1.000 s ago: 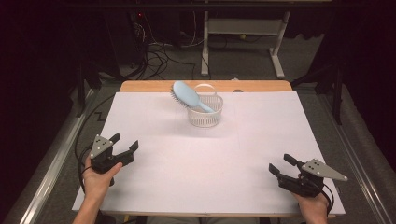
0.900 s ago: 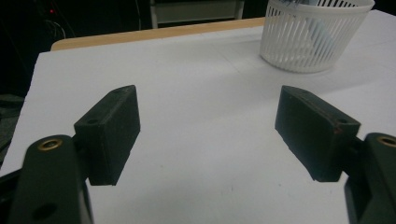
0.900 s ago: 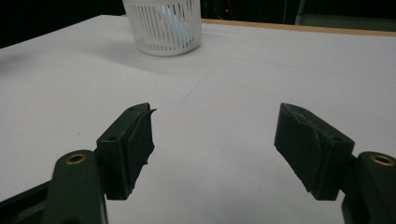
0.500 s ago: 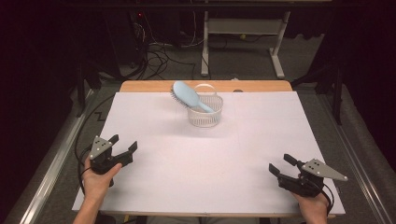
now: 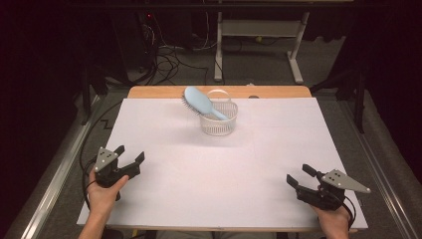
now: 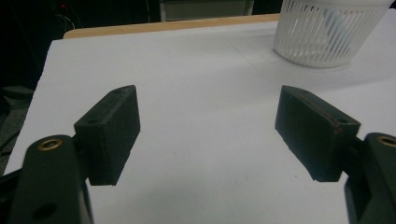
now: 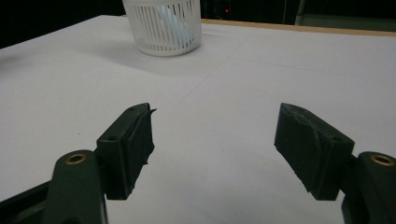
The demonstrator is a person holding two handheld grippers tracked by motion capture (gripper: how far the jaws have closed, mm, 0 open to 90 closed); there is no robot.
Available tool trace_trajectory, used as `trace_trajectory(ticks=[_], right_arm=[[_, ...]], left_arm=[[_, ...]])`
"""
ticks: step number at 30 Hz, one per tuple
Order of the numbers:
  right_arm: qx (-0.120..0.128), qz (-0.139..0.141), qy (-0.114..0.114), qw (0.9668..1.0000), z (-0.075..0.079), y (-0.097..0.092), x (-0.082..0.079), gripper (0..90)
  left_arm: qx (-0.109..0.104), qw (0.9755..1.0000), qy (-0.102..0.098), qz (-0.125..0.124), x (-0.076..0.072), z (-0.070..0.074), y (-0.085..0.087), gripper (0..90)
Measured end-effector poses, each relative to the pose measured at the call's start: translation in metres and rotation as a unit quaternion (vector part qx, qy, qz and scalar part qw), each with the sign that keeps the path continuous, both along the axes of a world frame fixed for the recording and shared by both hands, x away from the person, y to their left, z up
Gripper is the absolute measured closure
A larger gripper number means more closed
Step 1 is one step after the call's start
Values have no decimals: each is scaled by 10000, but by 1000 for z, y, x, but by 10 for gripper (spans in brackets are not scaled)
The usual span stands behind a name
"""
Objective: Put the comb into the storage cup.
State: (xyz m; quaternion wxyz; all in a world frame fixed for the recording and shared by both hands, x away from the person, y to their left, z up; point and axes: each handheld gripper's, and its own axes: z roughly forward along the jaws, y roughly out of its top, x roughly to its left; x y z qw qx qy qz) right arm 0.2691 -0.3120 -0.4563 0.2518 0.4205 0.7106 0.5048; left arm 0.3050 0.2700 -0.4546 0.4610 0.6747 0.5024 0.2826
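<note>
High view, hairbrush: pale blue, propped in the white slatted basket near the far edge of the counter; handle down inside the basket, head out over the rim.
High view, long axis: tilted, from low right in the basket up to the far left; bristles on the left underside.
High view, left hand-held gripper: near the left front corner, in the person's left hand; jaws released, nothing between them, aimed up and right across the sheet.
High view, right hand-held gripper: near the right front corner, in the right hand; jaws spread, empty, aimed up and left; well apart from the basket.
Left gripper view, left hand-held gripper: both black jaws parted wide over bare white sheet, gripping nothing.
Left gripper view, basket: at upper right, well beyond the jaws; a pale blue strip of the hairbrush seen through the slats, slanted.
Right gripper view, right hand-held gripper: jaws wide apart, empty, above the sheet.
Right gripper view, basket: at upper left, far ahead; hairbrush dimly blue behind the slats, orientation hard to tell.
</note>
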Motion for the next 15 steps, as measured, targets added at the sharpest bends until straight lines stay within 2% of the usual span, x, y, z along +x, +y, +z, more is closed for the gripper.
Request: trace_trajectory(ticks=[15], right_arm=[[11,3,-3,10000,0,0,0,287]], left_arm=[[-26,10000,-4,88,-4,-7,0,232]])
